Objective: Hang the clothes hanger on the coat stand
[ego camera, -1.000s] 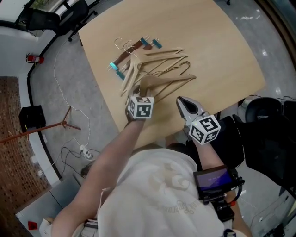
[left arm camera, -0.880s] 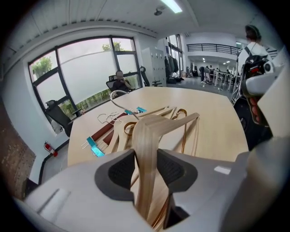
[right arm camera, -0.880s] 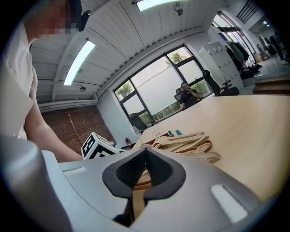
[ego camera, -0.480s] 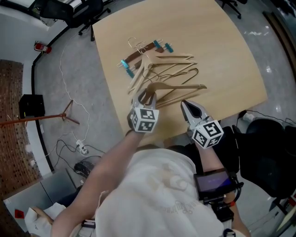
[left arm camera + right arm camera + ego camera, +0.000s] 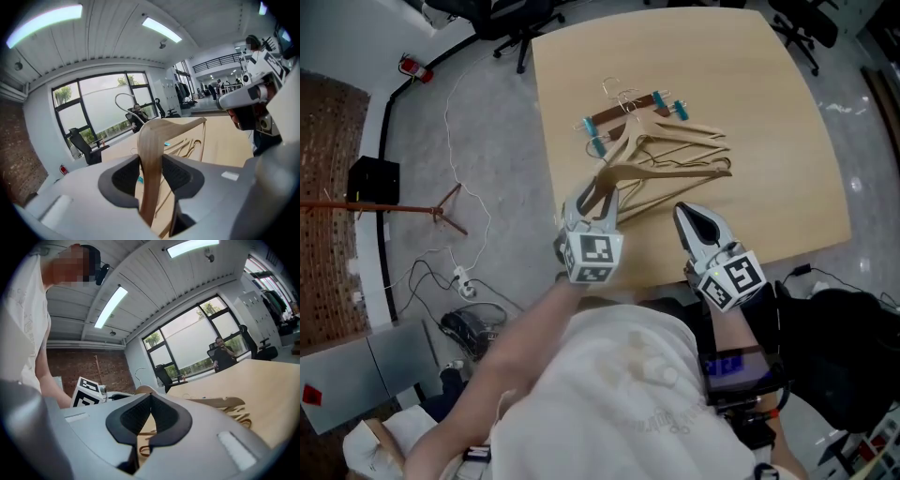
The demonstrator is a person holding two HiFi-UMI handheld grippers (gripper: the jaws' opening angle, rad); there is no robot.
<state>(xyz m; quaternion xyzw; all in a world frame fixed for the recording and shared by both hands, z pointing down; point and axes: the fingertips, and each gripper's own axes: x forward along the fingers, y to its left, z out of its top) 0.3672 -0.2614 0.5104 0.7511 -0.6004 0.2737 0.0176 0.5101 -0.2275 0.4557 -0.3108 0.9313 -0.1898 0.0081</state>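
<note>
Head view: L gripper (image 5: 598, 197) grips wooden hanger (image 5: 675, 172) at one end, long axis running right over surface (image 5: 769, 112). Coat stand (image 5: 394, 207) is well left, nearer L hand.
L gripper view: jaws clamped on hanger arm (image 5: 151, 154).
R gripper view: R gripper (image 5: 149, 416) jaws together, empty.

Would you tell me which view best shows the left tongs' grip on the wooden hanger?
The left gripper view: the left tongs clamp the wooden hanger close up. The head view shows this small, from above; the right gripper view shows only part of the hanger.

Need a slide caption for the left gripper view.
Left gripper shut on a wooden hanger, table and spare hangers beyond.
</note>
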